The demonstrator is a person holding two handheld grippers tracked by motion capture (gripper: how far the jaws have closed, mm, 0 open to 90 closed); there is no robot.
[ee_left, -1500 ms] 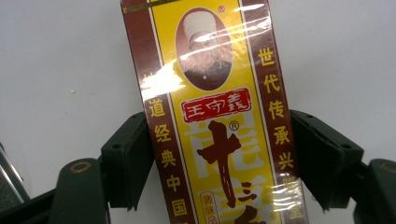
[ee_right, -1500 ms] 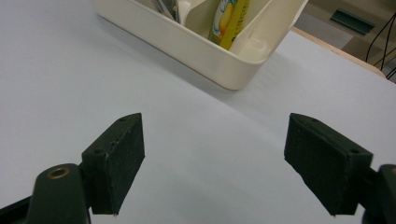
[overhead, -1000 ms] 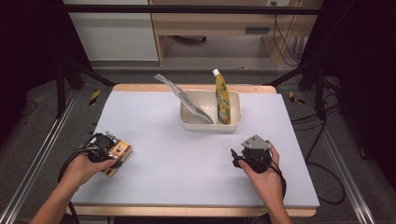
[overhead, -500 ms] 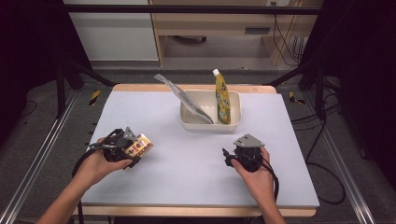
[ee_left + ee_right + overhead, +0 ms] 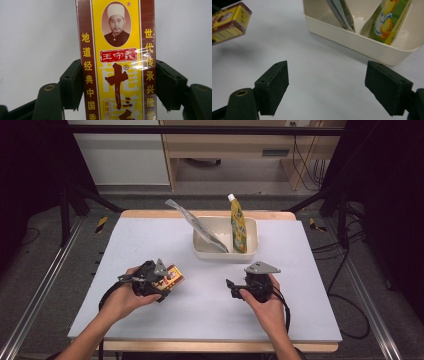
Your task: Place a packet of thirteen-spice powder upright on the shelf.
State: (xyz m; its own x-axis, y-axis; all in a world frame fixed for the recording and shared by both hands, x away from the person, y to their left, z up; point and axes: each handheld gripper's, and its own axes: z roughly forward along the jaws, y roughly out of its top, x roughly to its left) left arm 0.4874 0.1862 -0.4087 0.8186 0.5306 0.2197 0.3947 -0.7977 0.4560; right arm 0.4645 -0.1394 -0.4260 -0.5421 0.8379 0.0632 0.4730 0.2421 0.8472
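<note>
Left gripper (image 5: 165,279) sits over the left-centre of the pale grey table top (image 5: 150,235), jaws clamped on the long sides of a small yellow-and-maroon cardboard box with a portrait label (image 5: 116,62) — pads pressed flat against both maroon edges in the left gripper view. In the high view the box (image 5: 173,275) pokes out toward the middle of the table; in the right gripper view it (image 5: 229,21) hangs clear of the surface with its shadow underneath.

Right gripper (image 5: 231,287) is held just right of centre, near the table's front half, jaws spread wide with nothing between them — bare table shows in the gap in the right gripper view (image 5: 325,87). Its jaws have just been opening.

Beyond both grippers, at the back centre, stands a cream rectangular plastic tub (image 5: 220,254). A silver-grey foil sachet (image 5: 197,225) leans out over its left rim; a yellow-green spouted pouch with a white cap (image 5: 238,225) stands upright at its right side. Box and tub are well apart.
</note>
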